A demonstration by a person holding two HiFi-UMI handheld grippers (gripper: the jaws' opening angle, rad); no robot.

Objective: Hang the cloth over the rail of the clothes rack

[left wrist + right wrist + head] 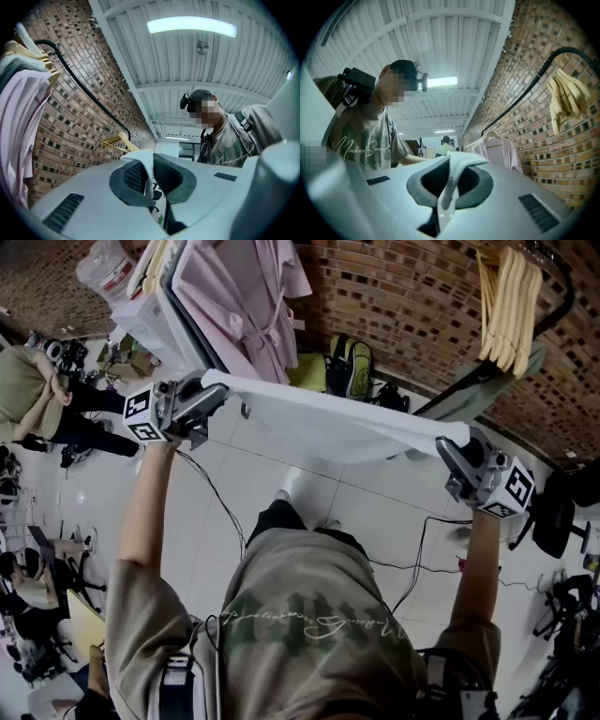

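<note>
**A:** Head view: what does the person hold, and how does it lie?

**B:** A white cloth (328,423) is stretched in the air, its long axis running from one side to the other. The left hand-held gripper (212,394) is clamped on one end and the right hand-held gripper (451,452) on the other.

**A:** Where is the rail?

**B:** The black rail (520,94) runs along the brick wall, ahead of and above the cloth and seemingly about parallel to it. A pink robe (248,296) hangs nearer the left arm, and wooden hangers (506,306) nearer the right.

**A:** Any containers?

**B:** Only a backpack (349,367) on the floor by the wall. Its contents are hidden.
</note>
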